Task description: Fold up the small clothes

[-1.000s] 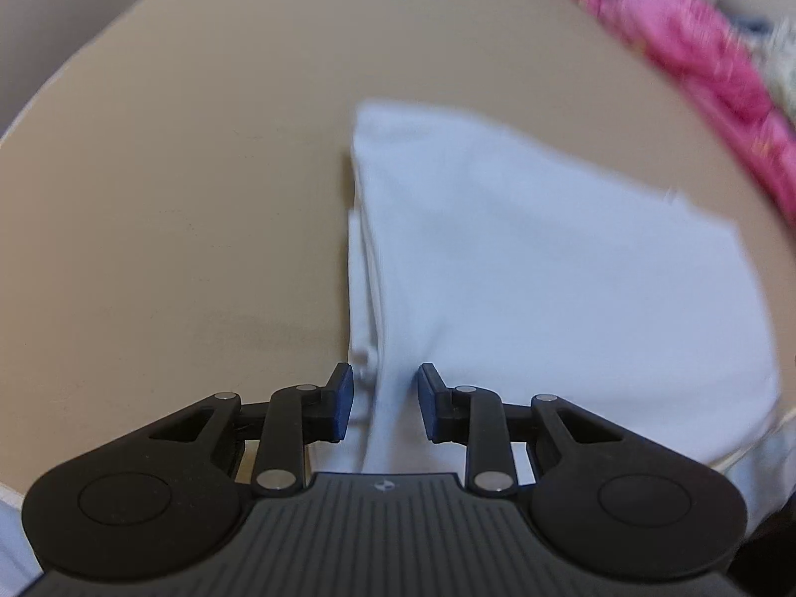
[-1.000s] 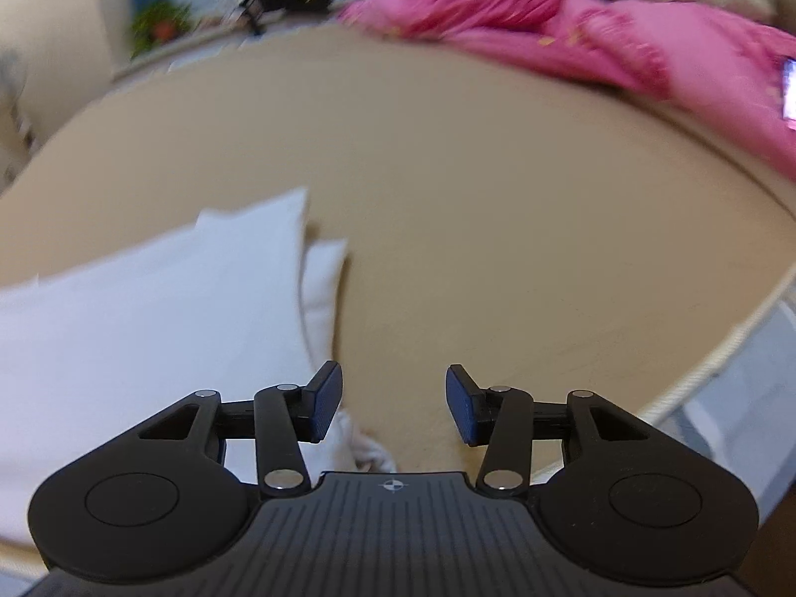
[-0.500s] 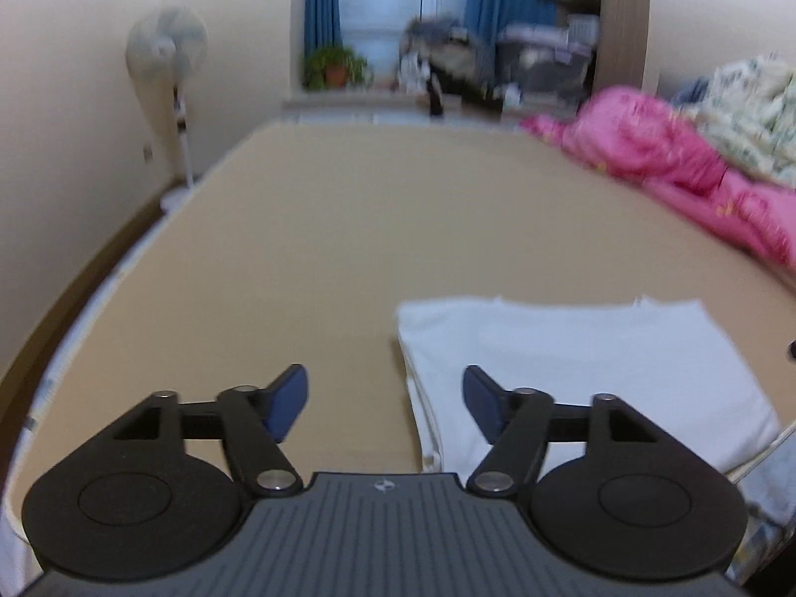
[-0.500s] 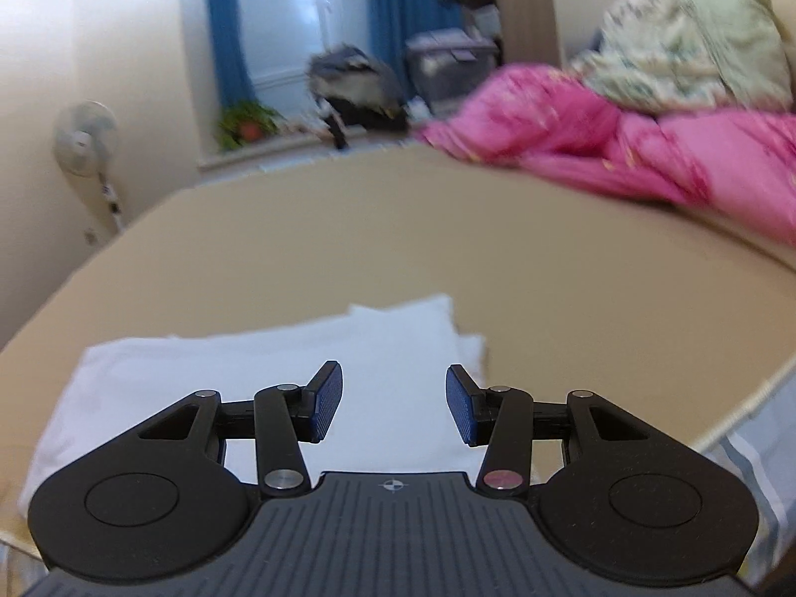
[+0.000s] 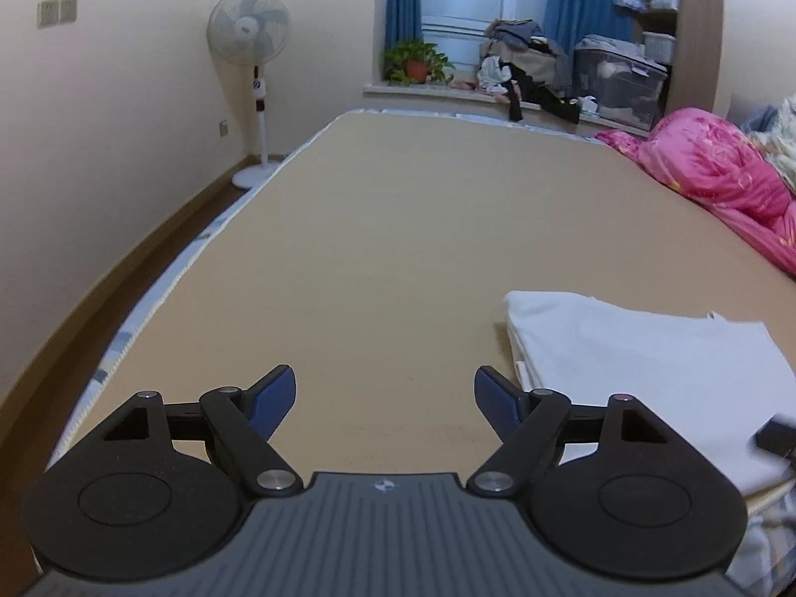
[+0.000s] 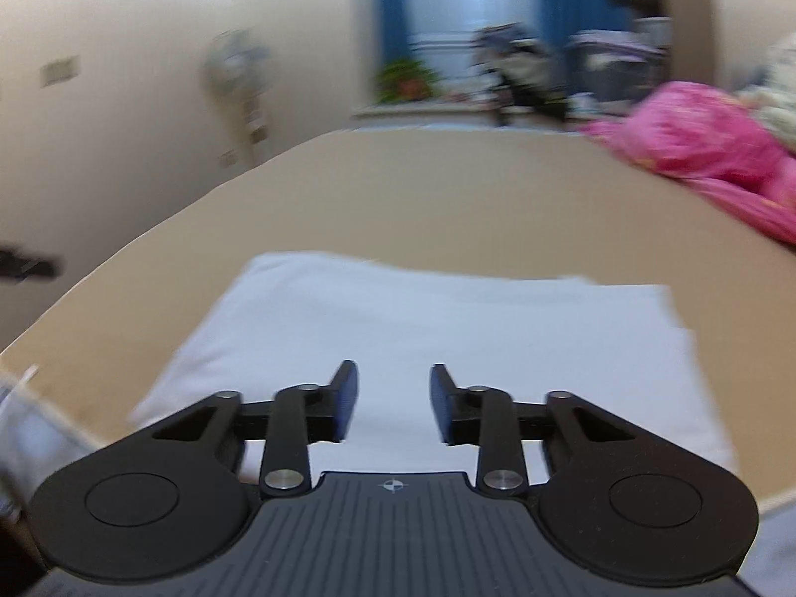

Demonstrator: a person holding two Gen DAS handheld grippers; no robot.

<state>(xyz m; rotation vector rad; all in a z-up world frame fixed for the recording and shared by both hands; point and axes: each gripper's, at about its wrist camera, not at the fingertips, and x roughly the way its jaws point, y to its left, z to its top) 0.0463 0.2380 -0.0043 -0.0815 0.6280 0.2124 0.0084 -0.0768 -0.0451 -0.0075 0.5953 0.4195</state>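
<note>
Resting folded at the bed's (image 5: pixel 398 229) near edge, the white garment (image 6: pixel 423 328) is free because left claw (image 5: pixel 382 398) gapes wide and right claw (image 6: pixel 394 400) sits narrower, both empty.

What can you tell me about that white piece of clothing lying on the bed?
The white garment is plain, soft-looking cloth, folded into a flat, roughly rectangular stack with layered edges showing along its left side. It lies on the tan bed surface near the front edge. Neither gripper touches it, both are open.
</note>
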